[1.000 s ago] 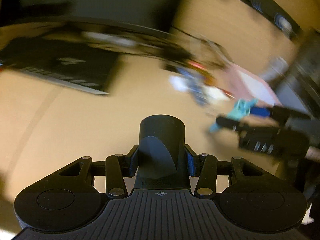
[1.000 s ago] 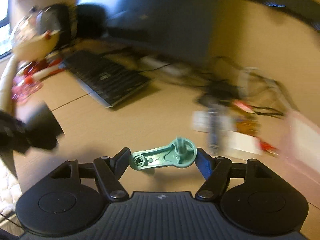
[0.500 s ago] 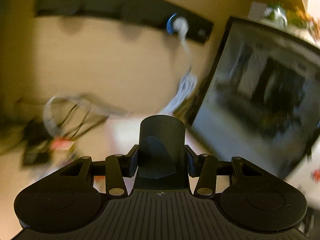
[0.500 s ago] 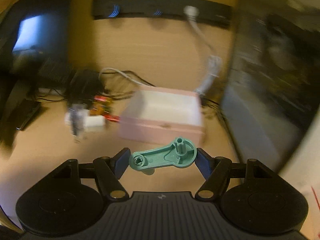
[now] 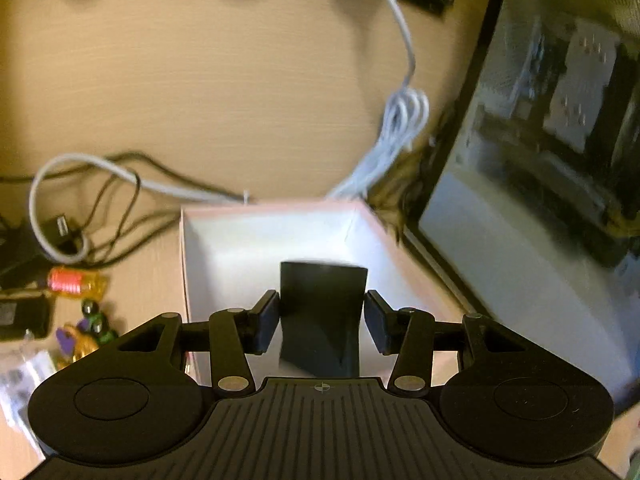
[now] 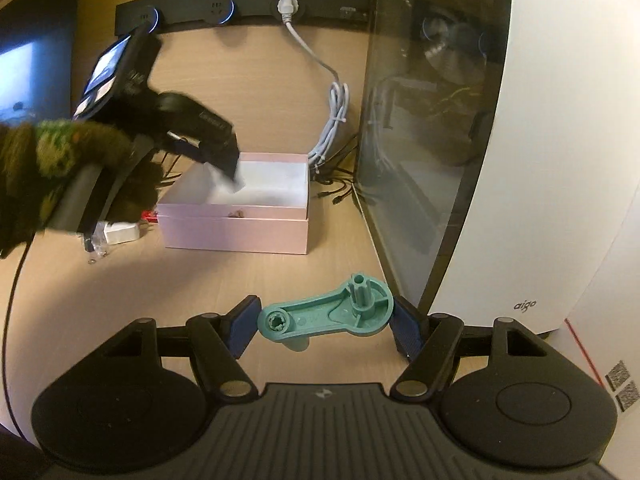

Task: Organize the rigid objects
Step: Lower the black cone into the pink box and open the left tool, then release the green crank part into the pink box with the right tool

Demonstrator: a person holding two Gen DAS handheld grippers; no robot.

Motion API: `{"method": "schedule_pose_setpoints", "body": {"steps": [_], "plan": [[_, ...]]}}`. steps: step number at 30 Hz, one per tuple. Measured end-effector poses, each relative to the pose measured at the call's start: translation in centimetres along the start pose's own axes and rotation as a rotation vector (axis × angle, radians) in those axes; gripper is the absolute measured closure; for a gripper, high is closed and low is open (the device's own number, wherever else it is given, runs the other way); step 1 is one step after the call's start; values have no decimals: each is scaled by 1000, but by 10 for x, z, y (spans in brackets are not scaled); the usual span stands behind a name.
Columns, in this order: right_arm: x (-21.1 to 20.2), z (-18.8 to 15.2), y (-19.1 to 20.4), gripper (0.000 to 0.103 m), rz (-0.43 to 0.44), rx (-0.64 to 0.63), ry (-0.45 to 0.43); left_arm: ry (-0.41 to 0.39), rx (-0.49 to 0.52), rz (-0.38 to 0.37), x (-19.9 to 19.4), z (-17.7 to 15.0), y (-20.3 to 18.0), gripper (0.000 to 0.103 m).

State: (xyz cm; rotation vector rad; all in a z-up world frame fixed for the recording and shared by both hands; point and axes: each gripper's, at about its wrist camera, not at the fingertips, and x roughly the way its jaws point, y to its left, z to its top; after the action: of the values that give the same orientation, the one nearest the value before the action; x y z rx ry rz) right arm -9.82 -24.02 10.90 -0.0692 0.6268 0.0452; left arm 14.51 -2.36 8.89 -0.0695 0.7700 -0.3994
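Note:
My left gripper (image 5: 322,316) hangs over the open pink box (image 5: 188,264), which is white inside. A black cylindrical part (image 5: 322,304) stands between its pads, with a small gap on each side, so the jaws look slightly apart. In the right wrist view the left gripper (image 6: 220,156) hovers over the box (image 6: 236,228). My right gripper (image 6: 326,320) is shut on a green plastic crank lever (image 6: 328,314), held above the desk in front of the box.
A glass-sided white PC case (image 6: 500,160) stands right of the box. A black socket strip (image 6: 248,8) runs along the back wall, with a white cable (image 5: 400,120) hanging from it. Cables and small parts (image 5: 76,280) lie left of the box.
Both grippers swung right from the keyboard area to the pink box. The left gripper now hangs over the box and its jaws have spread off the black part. The right still holds the lever.

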Motion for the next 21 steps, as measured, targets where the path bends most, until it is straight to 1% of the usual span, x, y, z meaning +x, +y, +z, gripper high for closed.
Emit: {"method": "schedule_pose_setpoints", "body": {"steps": [1, 2, 3, 4, 6, 9, 11, 14, 16, 19, 21], "plan": [[4, 3, -1, 32, 18, 3, 10, 67, 31, 11, 9, -1, -1, 53], [8, 6, -2, 32, 39, 3, 23, 112, 56, 24, 10, -2, 0, 53], [12, 9, -1, 32, 58, -2, 33, 121, 73, 38, 14, -3, 0, 53], [16, 13, 1, 32, 73, -12, 38, 100, 77, 53, 12, -4, 1, 53], [20, 20, 8, 32, 99, -44, 30, 52, 47, 67, 1, -4, 7, 52], [23, 28, 15, 32, 134, -75, 17, -54, -73, 53, -27, -2, 25, 53], [28, 29, 17, 32, 153, -80, 17, -81, -139, 40, -47, -11, 37, 53], [42, 41, 17, 32, 173, -69, 5, -79, -213, 33, -76, -37, 52, 53], [54, 58, 17, 32, 188, -68, -15, -59, -246, 56, -92, -60, 59, 53], [75, 101, 21, 32, 177, -56, -103, -17, -303, 105, -112, -94, 72, 53], [88, 130, 23, 32, 167, -4, -174, 1, -331, 149, -123, -113, 80, 53]]}}
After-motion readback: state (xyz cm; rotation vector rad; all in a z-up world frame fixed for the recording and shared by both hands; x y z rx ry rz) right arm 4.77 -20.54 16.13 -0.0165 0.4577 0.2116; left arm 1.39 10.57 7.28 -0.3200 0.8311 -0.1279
